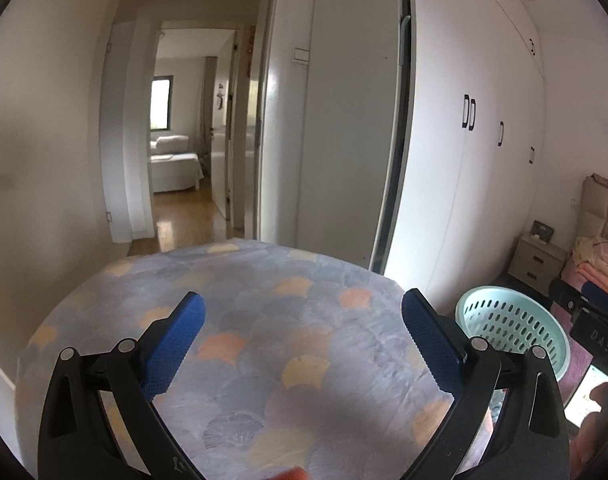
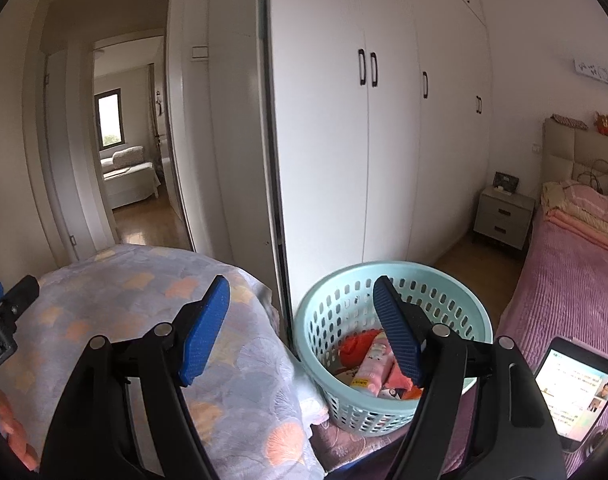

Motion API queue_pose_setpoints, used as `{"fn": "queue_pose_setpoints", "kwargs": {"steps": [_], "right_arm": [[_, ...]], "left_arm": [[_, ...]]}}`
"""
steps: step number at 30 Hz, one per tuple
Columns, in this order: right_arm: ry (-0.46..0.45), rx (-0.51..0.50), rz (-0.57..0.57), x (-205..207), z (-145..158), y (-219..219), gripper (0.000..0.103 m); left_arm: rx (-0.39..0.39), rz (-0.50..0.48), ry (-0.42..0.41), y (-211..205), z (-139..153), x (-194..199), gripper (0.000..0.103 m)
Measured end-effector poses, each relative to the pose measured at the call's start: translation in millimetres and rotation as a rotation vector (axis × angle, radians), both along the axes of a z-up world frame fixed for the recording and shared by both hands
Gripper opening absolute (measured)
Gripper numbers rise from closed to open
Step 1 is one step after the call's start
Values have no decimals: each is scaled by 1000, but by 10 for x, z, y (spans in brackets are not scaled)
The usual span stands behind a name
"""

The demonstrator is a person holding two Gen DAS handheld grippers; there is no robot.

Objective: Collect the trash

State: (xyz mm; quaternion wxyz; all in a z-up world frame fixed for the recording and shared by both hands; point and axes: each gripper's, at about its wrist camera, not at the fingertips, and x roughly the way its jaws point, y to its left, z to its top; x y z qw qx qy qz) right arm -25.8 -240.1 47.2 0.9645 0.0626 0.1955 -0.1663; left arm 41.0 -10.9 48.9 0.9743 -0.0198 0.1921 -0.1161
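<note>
A pale green perforated basket [image 2: 384,396] stands on the pink bed's near corner and holds colourful wrappers [image 2: 374,364], a pink packet and something red. My right gripper [image 2: 302,294] hovers open above the gap between the basket and a blue-grey shell-patterned cover [image 2: 152,312], with nothing between its blue pads. My left gripper [image 1: 304,308] is open over that same patterned cover [image 1: 272,320], also empty. The basket [image 1: 512,332] shows to the right of the left gripper. No loose trash lies on the cover in either view.
White wardrobe doors [image 2: 384,140] rise right behind the basket. An open doorway [image 1: 184,140] leads to a hallway and a far room. A bedside cabinet [image 2: 504,216] stands by the pink bed [image 2: 564,300]. A lit phone [image 2: 576,392] lies on the bed at the right.
</note>
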Motion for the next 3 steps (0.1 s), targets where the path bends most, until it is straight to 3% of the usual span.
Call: {"fn": "queue_pose_setpoints", "kwargs": {"steps": [3], "right_arm": [[-4, -11, 25, 56, 27, 100, 70]], "left_arm": [[-12, 36, -2, 132, 8, 11, 96]]}}
